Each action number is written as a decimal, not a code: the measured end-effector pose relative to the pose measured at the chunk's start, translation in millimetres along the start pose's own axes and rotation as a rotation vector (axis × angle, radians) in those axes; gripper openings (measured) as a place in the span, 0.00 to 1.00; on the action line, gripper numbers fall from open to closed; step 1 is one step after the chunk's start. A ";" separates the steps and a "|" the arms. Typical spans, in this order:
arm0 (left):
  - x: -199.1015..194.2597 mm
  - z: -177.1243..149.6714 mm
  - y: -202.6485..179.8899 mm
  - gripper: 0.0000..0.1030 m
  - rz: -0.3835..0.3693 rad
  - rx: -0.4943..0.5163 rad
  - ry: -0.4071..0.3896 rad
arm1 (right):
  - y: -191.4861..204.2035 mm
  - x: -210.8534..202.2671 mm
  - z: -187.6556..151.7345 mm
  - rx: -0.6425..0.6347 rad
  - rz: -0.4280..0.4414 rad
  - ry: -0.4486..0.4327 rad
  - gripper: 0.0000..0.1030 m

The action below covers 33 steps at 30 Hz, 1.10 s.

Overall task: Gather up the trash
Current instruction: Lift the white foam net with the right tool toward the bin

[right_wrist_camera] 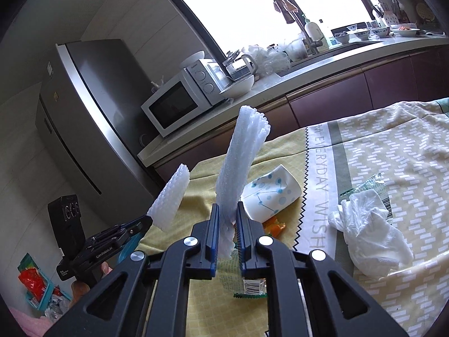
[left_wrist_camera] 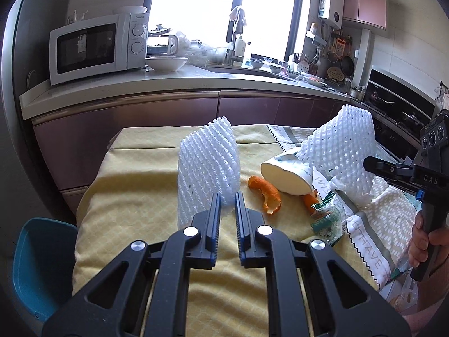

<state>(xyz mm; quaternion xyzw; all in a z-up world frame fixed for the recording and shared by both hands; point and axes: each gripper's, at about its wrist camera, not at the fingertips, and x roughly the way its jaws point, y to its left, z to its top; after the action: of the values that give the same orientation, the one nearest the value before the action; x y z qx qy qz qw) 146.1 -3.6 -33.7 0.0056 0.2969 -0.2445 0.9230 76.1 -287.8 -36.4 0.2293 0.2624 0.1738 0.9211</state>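
Note:
My left gripper (left_wrist_camera: 227, 196) is shut on a white foam fruit net (left_wrist_camera: 207, 168) and holds it upright above the yellow tablecloth (left_wrist_camera: 134, 185). My right gripper (right_wrist_camera: 227, 209) is shut on a second white foam net (right_wrist_camera: 241, 157), also raised; it shows in the left wrist view (left_wrist_camera: 339, 151) with the right gripper (left_wrist_camera: 367, 164) at its edge. On the cloth lie a crushed paper cup (left_wrist_camera: 286, 177) (right_wrist_camera: 269, 193), orange peel (left_wrist_camera: 266, 193), a green snack wrapper (left_wrist_camera: 328, 219) (right_wrist_camera: 249, 286) and a crumpled white tissue (right_wrist_camera: 370, 233). The left gripper (right_wrist_camera: 146, 220) holds its net (right_wrist_camera: 168, 199) in the right wrist view.
A blue chair (left_wrist_camera: 36, 264) stands at the table's left. Behind the table runs a kitchen counter (left_wrist_camera: 174, 81) with a microwave (left_wrist_camera: 95, 47) and bowl (left_wrist_camera: 165, 63). A fridge (right_wrist_camera: 84, 118) stands left. A blue bin with trash (right_wrist_camera: 36, 286) sits on the floor.

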 end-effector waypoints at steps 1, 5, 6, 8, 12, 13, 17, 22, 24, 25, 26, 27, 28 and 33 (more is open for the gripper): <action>-3.8 -0.5 1.8 0.11 0.004 -0.002 -0.004 | 2.6 1.0 0.1 -0.005 0.005 0.002 0.10; -16.7 -3.7 9.6 0.11 0.018 -0.012 -0.016 | 13.4 6.0 -0.5 -0.021 0.033 0.015 0.10; -20.0 -5.0 11.1 0.11 0.024 -0.014 -0.018 | 16.5 7.9 -1.2 -0.025 0.040 0.020 0.10; -25.6 -7.1 14.9 0.11 0.041 -0.016 -0.021 | 21.9 12.3 -2.8 -0.034 0.054 0.032 0.10; -39.3 -13.1 24.5 0.11 0.060 -0.031 -0.030 | 32.9 21.9 -5.5 -0.044 0.087 0.056 0.10; -42.4 -14.4 27.2 0.11 0.067 -0.035 -0.032 | 35.9 24.1 -6.3 -0.048 0.096 0.062 0.10; -55.6 -20.6 39.8 0.11 0.090 -0.058 -0.037 | 48.6 34.3 -8.5 -0.067 0.128 0.088 0.10; -67.3 -30.7 55.7 0.11 0.120 -0.085 -0.031 | 63.8 47.9 -10.9 -0.087 0.162 0.119 0.10; -70.9 -35.1 61.0 0.11 0.132 -0.093 -0.027 | 69.9 52.7 -12.1 -0.096 0.176 0.130 0.10; -72.5 -36.7 64.3 0.11 0.137 -0.098 -0.025 | 72.8 55.1 -12.5 -0.101 0.183 0.136 0.10; -73.7 -38.1 67.1 0.11 0.143 -0.102 -0.024 | 75.6 57.9 -12.9 -0.107 0.189 0.142 0.10; -76.1 -39.9 70.2 0.11 0.149 -0.106 -0.024 | 78.2 61.7 -12.8 -0.109 0.195 0.149 0.10; -77.9 -41.4 72.5 0.11 0.155 -0.111 -0.025 | 80.6 66.1 -12.5 -0.109 0.204 0.158 0.10; -90.5 -46.7 87.7 0.11 0.189 -0.136 -0.032 | 94.3 81.1 -16.5 -0.123 0.240 0.195 0.10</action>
<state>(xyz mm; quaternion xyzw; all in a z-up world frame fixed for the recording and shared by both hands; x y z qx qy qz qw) 96.7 121.4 -34.1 -0.0329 0.2961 -0.1360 0.9448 113.1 -168.0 -33.3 0.1840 0.3103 0.3198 0.8761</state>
